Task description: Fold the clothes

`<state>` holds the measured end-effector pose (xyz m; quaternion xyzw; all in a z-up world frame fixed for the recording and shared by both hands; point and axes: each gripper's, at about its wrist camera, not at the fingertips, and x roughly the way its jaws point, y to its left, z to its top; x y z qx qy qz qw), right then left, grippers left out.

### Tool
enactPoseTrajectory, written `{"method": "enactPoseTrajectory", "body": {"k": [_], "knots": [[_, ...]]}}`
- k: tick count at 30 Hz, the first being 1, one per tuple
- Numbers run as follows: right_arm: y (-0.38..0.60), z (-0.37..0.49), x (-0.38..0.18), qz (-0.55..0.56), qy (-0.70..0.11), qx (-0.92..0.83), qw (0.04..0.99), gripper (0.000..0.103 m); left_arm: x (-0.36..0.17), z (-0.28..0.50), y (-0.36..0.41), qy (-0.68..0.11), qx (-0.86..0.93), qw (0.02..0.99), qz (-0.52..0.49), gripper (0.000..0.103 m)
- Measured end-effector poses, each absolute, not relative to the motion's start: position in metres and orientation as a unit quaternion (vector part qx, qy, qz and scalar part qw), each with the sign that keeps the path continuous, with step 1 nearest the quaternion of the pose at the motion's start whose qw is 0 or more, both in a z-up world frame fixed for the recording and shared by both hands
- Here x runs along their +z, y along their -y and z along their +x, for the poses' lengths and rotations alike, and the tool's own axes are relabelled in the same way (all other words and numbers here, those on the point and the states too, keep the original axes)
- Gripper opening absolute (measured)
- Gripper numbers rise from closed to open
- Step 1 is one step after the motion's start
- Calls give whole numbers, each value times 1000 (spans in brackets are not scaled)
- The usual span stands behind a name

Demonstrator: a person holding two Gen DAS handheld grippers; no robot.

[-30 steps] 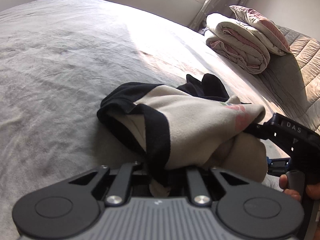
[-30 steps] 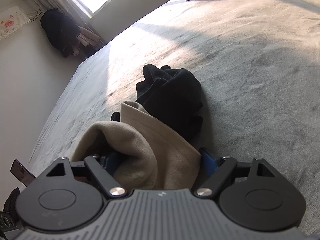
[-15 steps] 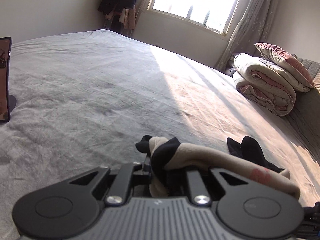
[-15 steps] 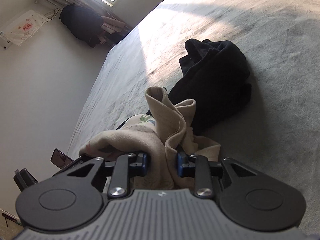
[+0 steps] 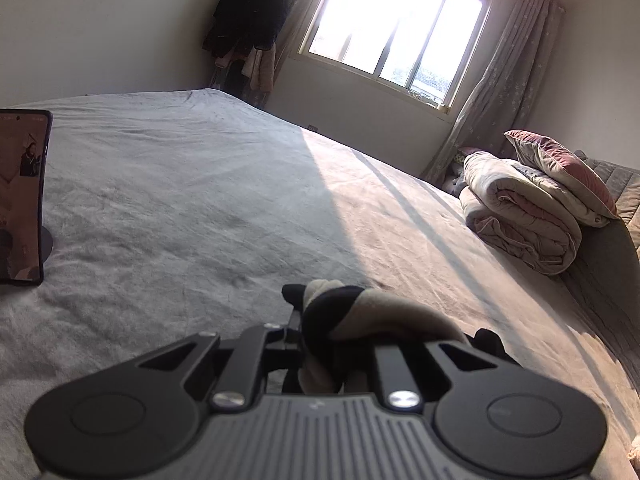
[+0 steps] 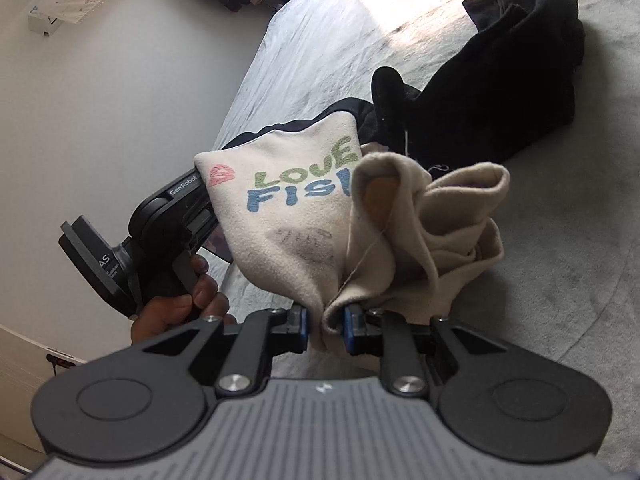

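The right gripper (image 6: pixel 325 326), black with blue pads, has just been closing and now pinches a bunched fold of the beige fleece garment with black trim (image 6: pixel 304 216); the cloth fills the narrow gap between its jaws. The left gripper (image 5: pixel 320 344) is clamped nearly together on another part of the same garment, at a black-edged hem that wraps over its fingers. In the right wrist view the left gripper's black body reaches in from the left, with a hand (image 6: pixel 180 304) around its grip, and the garment hangs stretched between the two tools, lifted off the bed. Its front shows coloured lettering and a pink lips mark. Just beyond it, a crumpled black garment (image 6: pixel 508 80) lies on the grey bedspread (image 5: pixel 200 200). Farther off, a phone on a stand (image 5: pixel 22 196) stands at the left edge, a folded quilt (image 5: pixel 520 224) and a pink pillow (image 5: pixel 560 168) are stacked at the far right, and sun falls through the window (image 5: pixel 396 36).
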<state>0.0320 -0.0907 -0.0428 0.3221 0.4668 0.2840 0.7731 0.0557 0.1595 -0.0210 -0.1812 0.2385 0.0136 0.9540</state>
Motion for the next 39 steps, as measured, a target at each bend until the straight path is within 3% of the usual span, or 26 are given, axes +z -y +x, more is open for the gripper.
{"method": "enactPoseTrajectory", "body": {"k": [1,3,8,17,31,39], "knots": [[91,32,-41,318,-463,278,779,27,-21,55,-159,-242,11,954,-178,13],[95,33,-37,323,-458,273,782,42,-22,53,-160,-247,8,953,-173,13],[125,37,-22,372,-417,267,785,55,-24,42,-167,-252,-6,953,-167,12],[141,73,-41,436,-370,205,794,55,-35,17,-170,-251,-43,957,-135,12],[110,91,-74,403,-357,213,816,55,-49,-57,-142,-191,-242,951,-28,12],[130,90,-84,482,-345,213,777,53,-50,-73,-136,-199,-290,936,-10,12]]}}
